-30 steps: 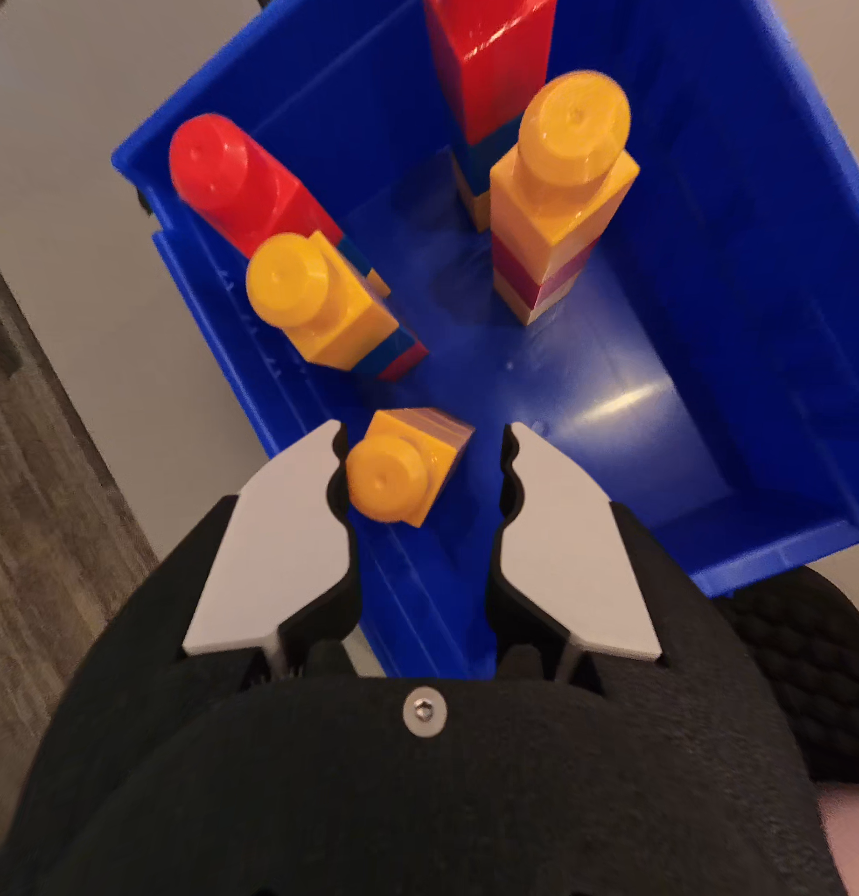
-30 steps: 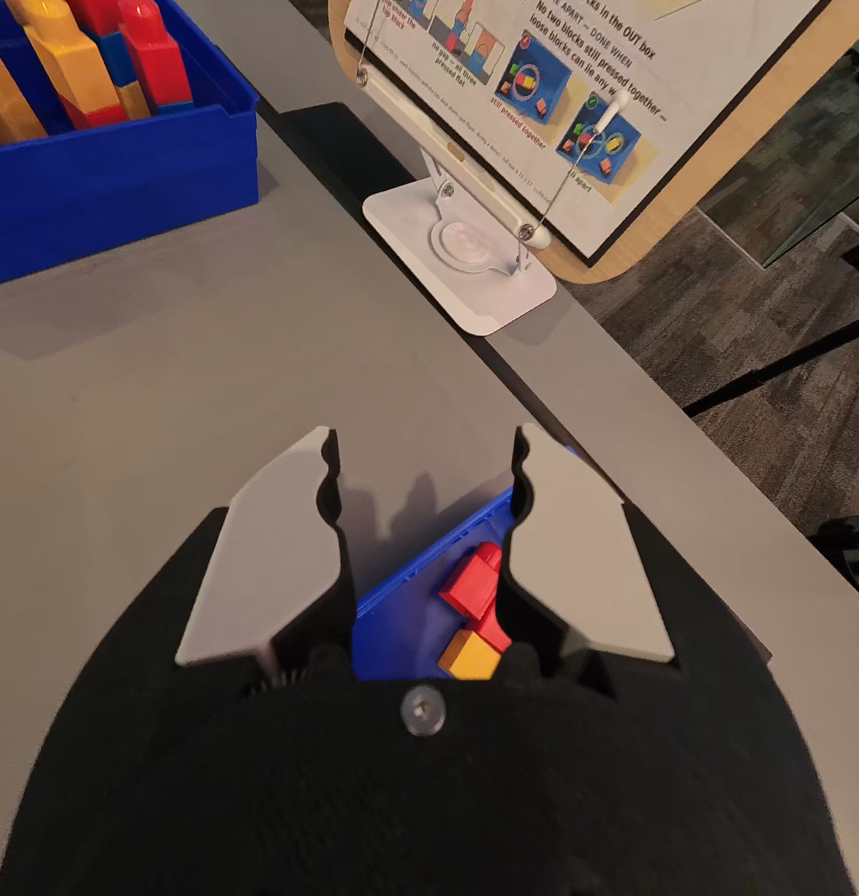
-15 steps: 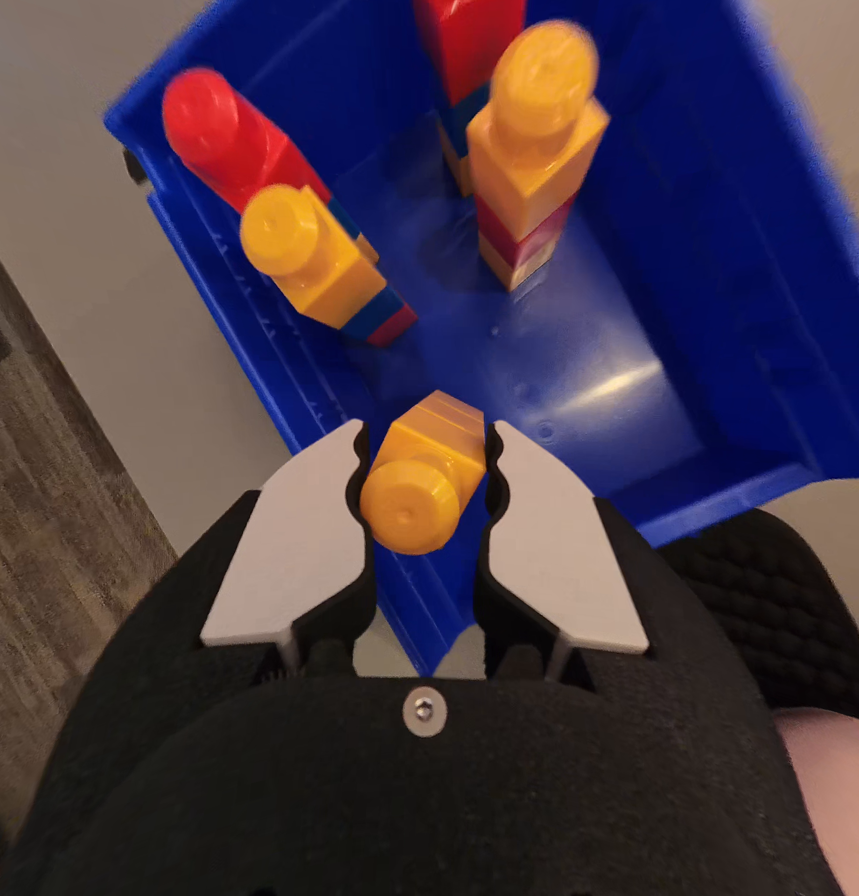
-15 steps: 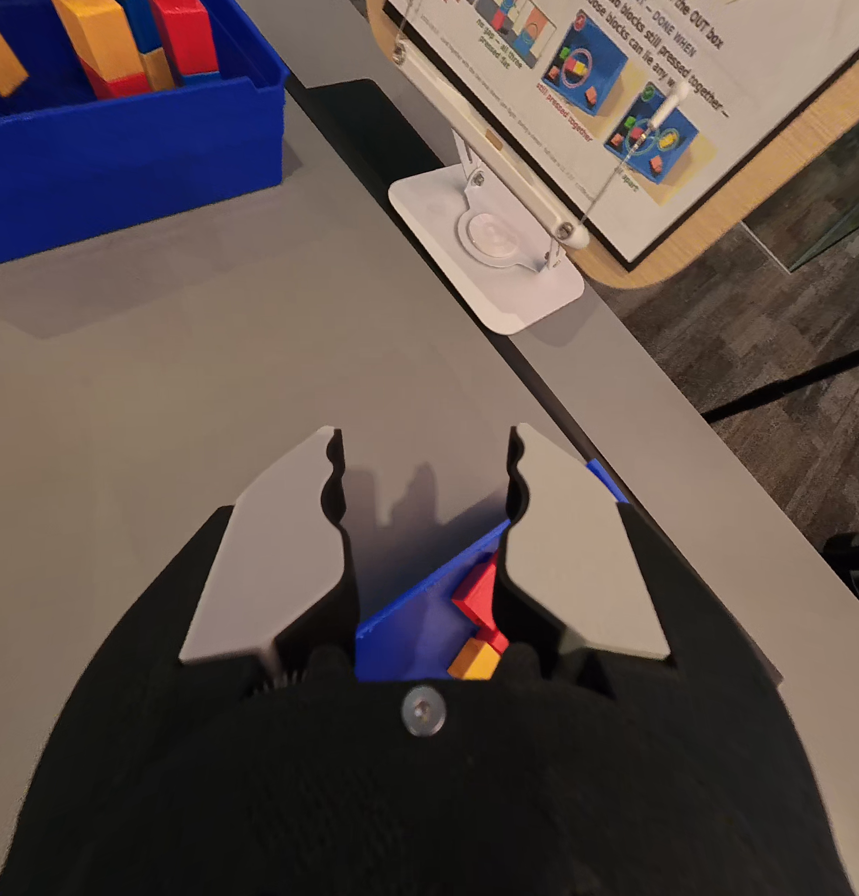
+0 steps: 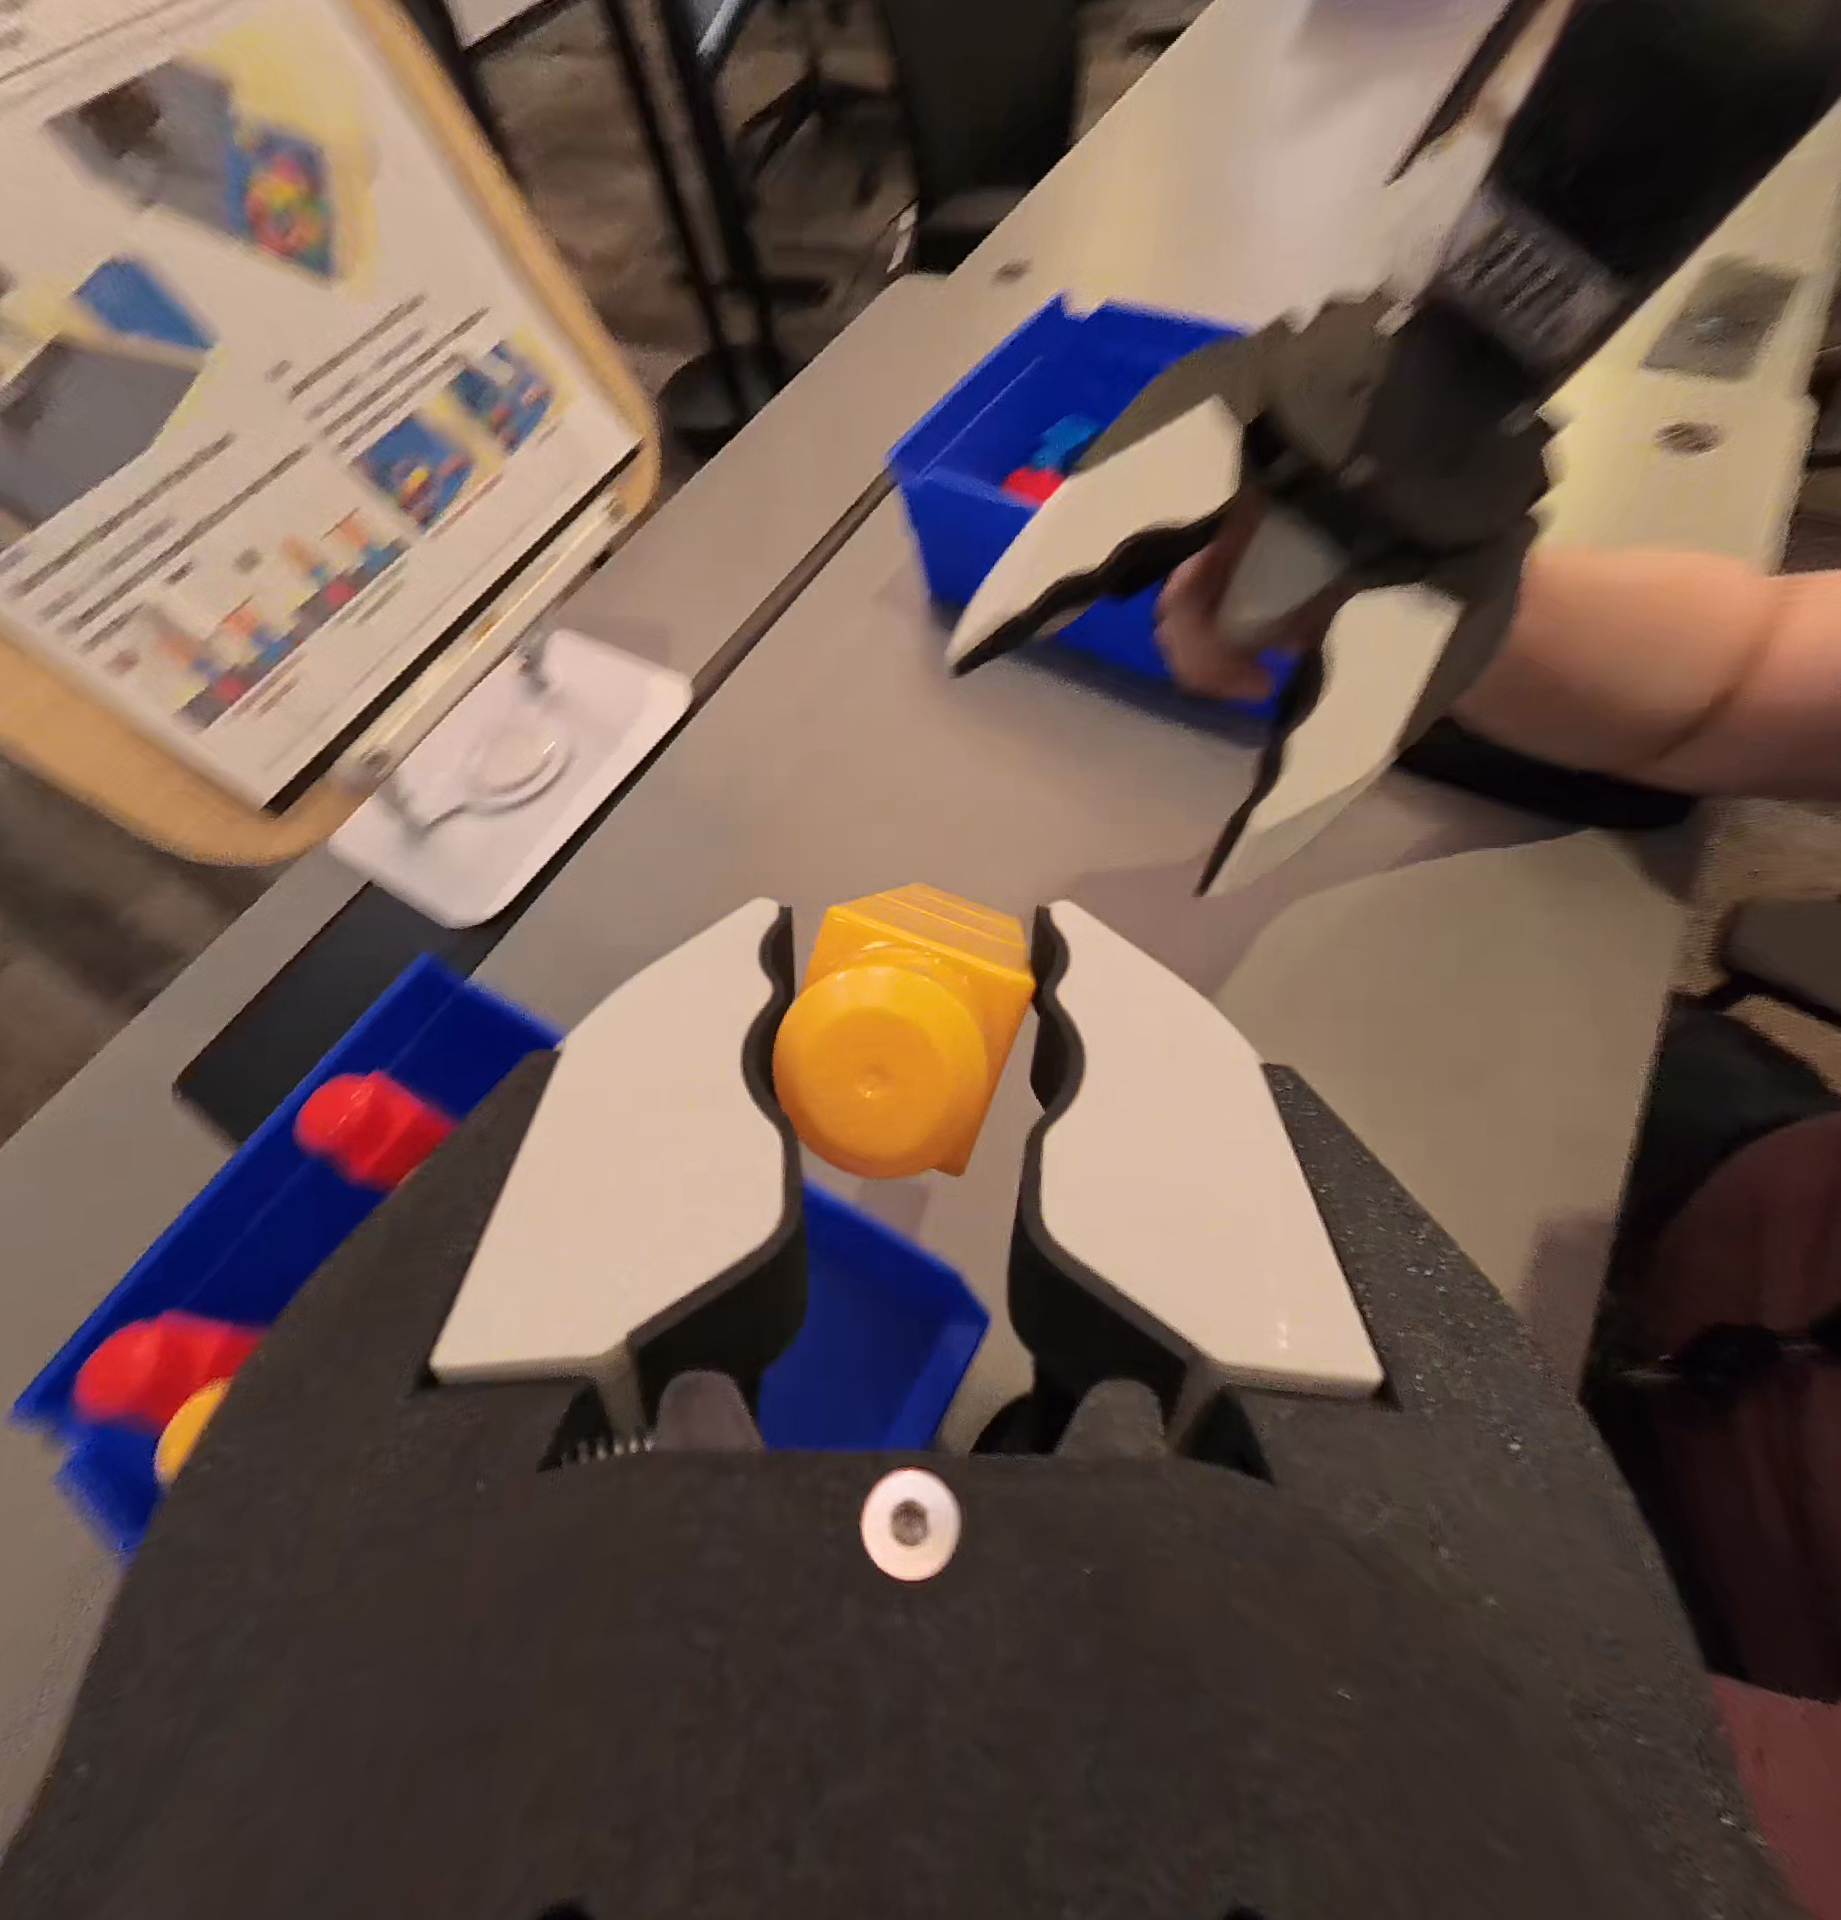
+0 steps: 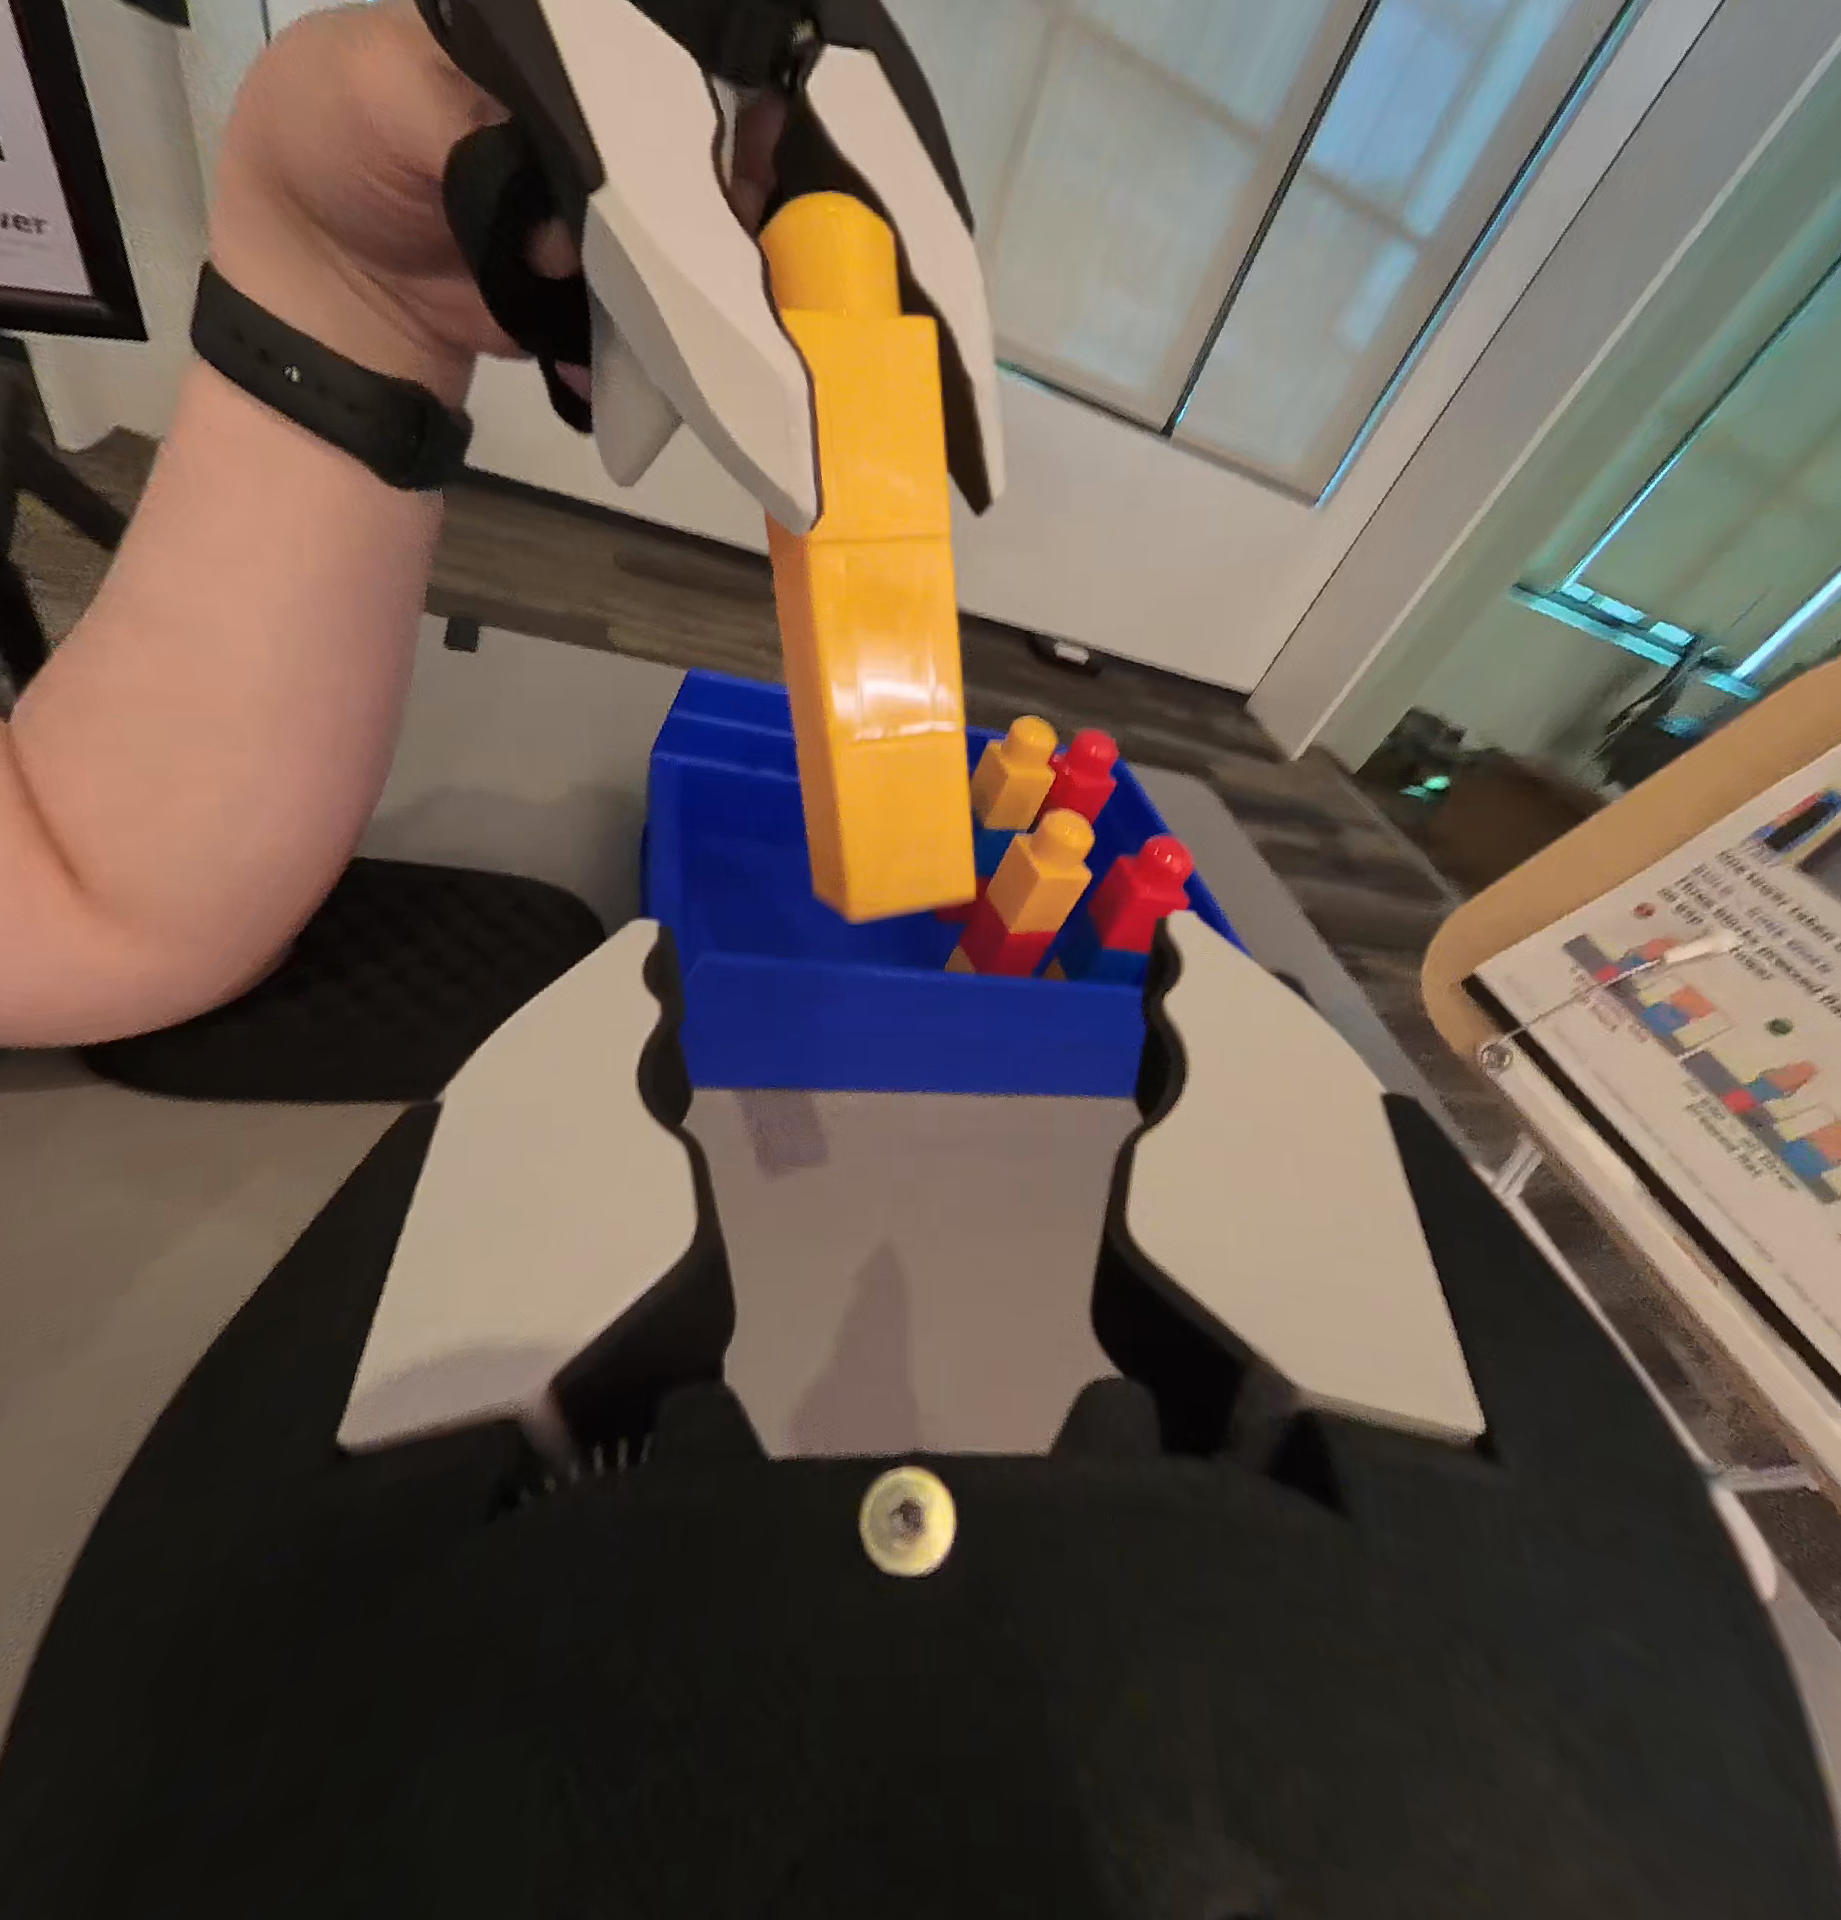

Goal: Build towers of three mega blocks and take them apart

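My left gripper is shut on an all-yellow tower of three blocks, its stud pointing at the camera. The right wrist view shows that gripper held high, clamping the top block while the tower hangs tilted above a blue bin. That bin holds several standing towers of yellow, red and blue blocks. My right gripper is wide open and empty over the grey table, facing the bin. It also shows in the left wrist view, open, in front of a second blue bin.
An instruction board on a white stand sits at the table's far edge; it also shows in the right wrist view. The near bin lies under my left gripper. A person's forearm and a black pad are left of it. My right fingertips sit around 9 centimetres from my left ones.
My left gripper closed on the yellow tower in the bin and lifted it out, swinging up and round. My right gripper turned from the loose-block bin toward the tower bin and opened wider.
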